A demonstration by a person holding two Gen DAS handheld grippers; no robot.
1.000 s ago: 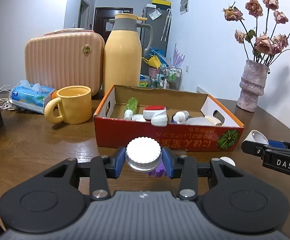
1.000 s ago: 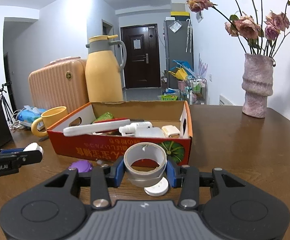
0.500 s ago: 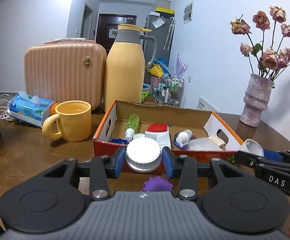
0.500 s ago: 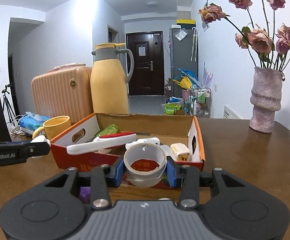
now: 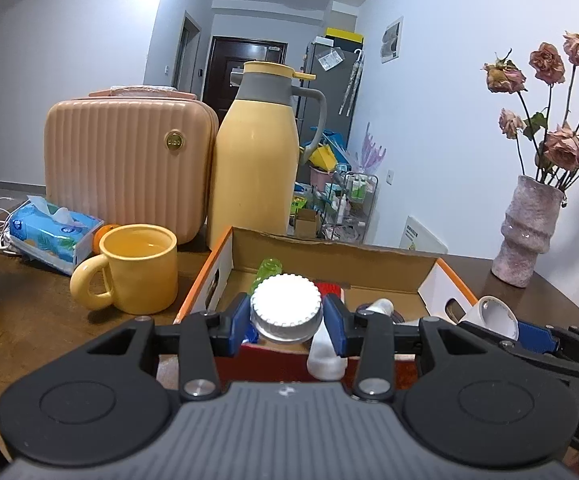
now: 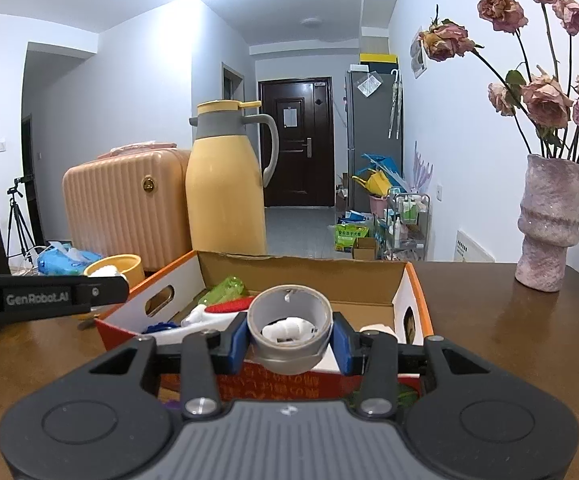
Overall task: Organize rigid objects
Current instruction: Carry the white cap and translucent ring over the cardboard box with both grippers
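My left gripper (image 5: 287, 320) is shut on a white ribbed jar lid (image 5: 286, 306) and holds it above the near edge of the orange cardboard box (image 5: 329, 254). My right gripper (image 6: 290, 336) is shut on a grey tape roll (image 6: 289, 330) and holds it over the box's near wall (image 6: 309, 376). The box holds a green bottle (image 6: 225, 289), a red-and-white brush (image 6: 229, 307) and white bottles (image 5: 325, 352). The right gripper also shows at the right of the left wrist view (image 5: 529, 340), the left one at the left of the right wrist view (image 6: 49, 296).
On the brown table (image 6: 509, 340) stand a yellow mug (image 5: 139, 274), a yellow thermos jug (image 5: 257, 168), a pink case (image 5: 129, 164), a tissue pack (image 5: 55, 232) and a pink vase with dried roses (image 6: 549, 224) at the right.
Both grippers have risen and moved forward with their objects, from in front of the box to above its near edge. The purple piece on the table has dropped out of view.
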